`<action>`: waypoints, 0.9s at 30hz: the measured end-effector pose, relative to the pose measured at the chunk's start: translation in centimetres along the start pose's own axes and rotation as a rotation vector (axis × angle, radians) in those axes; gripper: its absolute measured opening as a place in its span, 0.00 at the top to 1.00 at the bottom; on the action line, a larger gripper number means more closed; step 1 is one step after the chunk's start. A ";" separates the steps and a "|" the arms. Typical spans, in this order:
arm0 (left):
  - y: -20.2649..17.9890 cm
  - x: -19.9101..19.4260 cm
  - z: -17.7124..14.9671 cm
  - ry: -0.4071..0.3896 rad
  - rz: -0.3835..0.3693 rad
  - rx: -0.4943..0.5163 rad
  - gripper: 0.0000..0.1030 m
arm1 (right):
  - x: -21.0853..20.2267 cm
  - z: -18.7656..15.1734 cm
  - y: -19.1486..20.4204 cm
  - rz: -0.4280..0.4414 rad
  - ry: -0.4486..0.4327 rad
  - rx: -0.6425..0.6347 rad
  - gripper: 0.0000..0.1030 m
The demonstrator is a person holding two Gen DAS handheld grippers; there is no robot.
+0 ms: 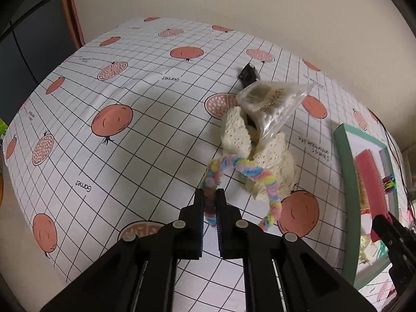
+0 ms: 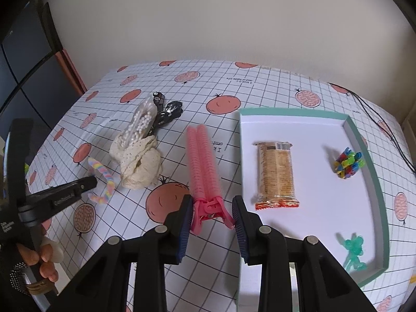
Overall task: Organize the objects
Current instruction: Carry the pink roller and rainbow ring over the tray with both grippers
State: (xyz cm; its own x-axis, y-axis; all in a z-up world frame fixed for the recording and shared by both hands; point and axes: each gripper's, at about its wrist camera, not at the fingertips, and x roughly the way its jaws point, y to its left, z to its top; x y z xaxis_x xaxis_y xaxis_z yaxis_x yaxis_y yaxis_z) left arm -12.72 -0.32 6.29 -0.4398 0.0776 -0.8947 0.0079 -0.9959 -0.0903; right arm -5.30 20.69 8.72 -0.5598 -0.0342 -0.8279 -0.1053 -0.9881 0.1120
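In the left wrist view my left gripper is shut on one end of a pastel rainbow chenille stem, which loops up against a cream lace cloth. A clear bag of white beads leans on that cloth. The right wrist view shows my right gripper shut on the handles of a long pink ribbed clip, held over the tablecloth just left of a green-rimmed white tray. The left gripper's tip shows at the chenille stem.
The tray holds a snack packet, a bundle of coloured clips and a teal figure. Black keys lie behind the bead bag. A hand holds the left tool. A wall backs the table.
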 end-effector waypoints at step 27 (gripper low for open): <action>-10.5 -2.6 -2.7 -0.087 -0.145 0.147 0.92 | -3.6 -1.4 -8.8 -0.085 -0.018 0.135 0.68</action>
State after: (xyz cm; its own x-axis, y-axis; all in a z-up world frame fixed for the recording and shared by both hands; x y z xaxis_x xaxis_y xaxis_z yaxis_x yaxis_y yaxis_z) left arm -9.21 10.07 8.41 -0.5024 0.2224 -0.8356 -0.1894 -0.9712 -0.1446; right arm -1.20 29.27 9.90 -0.5590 0.0531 -0.8275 -0.2617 -0.9582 0.1153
